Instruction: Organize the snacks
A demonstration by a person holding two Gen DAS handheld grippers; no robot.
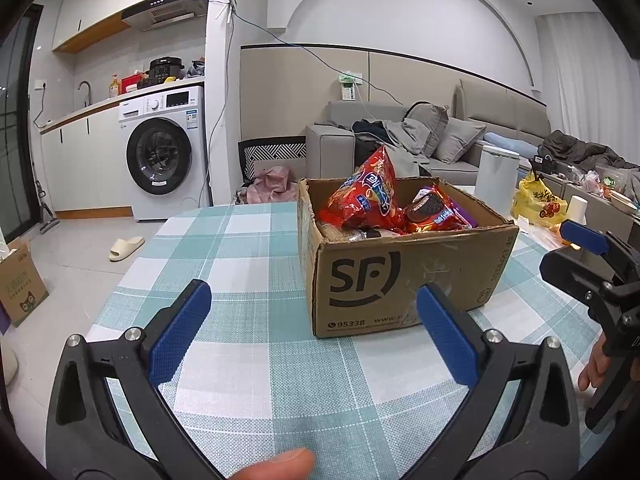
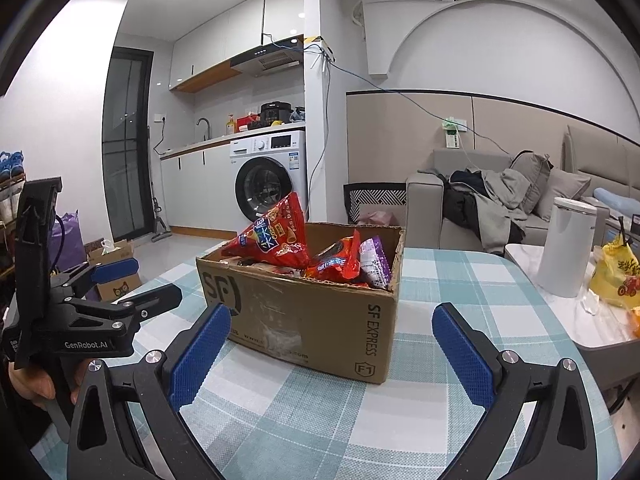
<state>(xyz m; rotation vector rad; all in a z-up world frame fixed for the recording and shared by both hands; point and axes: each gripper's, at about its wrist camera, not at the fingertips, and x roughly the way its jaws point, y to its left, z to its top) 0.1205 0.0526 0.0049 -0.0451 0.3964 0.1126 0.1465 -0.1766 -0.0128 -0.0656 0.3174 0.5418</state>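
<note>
A brown SF cardboard box (image 1: 400, 276) stands on the checked tablecloth (image 1: 248, 272); it also shows in the right wrist view (image 2: 312, 320). Snack bags stick out of it: a tall red chip bag (image 1: 370, 196) (image 2: 276, 240), a red cookie pack (image 1: 434, 212) (image 2: 338, 262) and a purple pack (image 2: 376, 260). My left gripper (image 1: 314, 332) is open and empty, in front of the box. My right gripper (image 2: 332, 352) is open and empty, just short of the box's near corner. Each gripper shows at the edge of the other's view.
A white cylindrical bin (image 2: 568, 244) and a yellow bag (image 2: 614, 276) sit on a side table to the right. A grey sofa (image 1: 460, 140) with clothes is behind. A washing machine (image 1: 164, 152) stands far left; a carton (image 1: 20, 284) sits on the floor.
</note>
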